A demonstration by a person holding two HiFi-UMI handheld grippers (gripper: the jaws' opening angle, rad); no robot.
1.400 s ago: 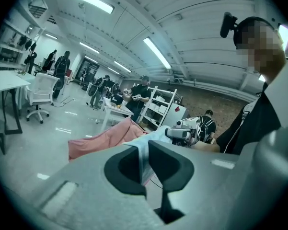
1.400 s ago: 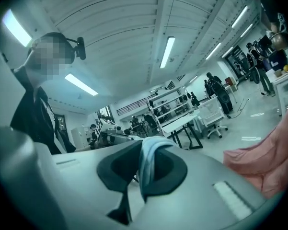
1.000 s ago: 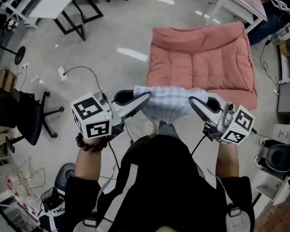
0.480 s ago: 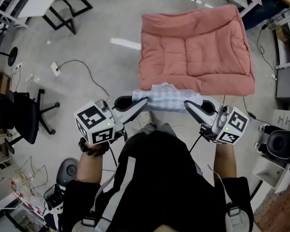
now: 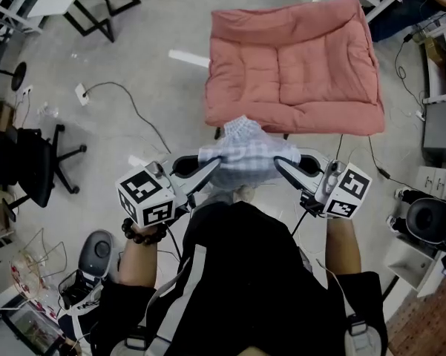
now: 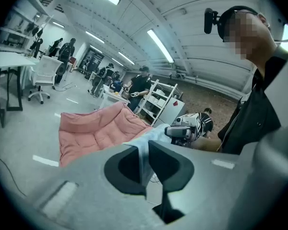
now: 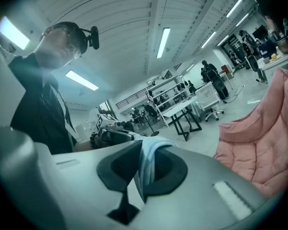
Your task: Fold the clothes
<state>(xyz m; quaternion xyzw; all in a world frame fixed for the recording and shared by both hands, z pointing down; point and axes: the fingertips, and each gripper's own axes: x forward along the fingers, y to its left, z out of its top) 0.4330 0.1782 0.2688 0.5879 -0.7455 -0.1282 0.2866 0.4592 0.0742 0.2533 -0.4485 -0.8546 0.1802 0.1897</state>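
A pale blue checked garment (image 5: 246, 156) hangs stretched between both grippers in front of the person's chest, a fold of it bulging up at the middle. My left gripper (image 5: 217, 166) is shut on its left edge, and the cloth (image 6: 144, 150) shows pinched between the jaws in the left gripper view. My right gripper (image 5: 280, 163) is shut on the right edge, where bunched cloth (image 7: 147, 162) sits between the jaws. The garment hangs just short of the near edge of a pink quilted cushion (image 5: 293, 65) that lies on the floor.
A black office chair (image 5: 26, 165) stands at the left, with a white socket strip and cable (image 5: 96, 91) on the grey floor. Shelving and boxes (image 5: 438, 124) line the right side. Table legs (image 5: 100, 6) show at the top left. Other people stand far off in the left gripper view.
Both grippers have come down and closer to the body with the garment. The pink cushion now sits higher in the head view, and the cloth bulges up more at its middle.
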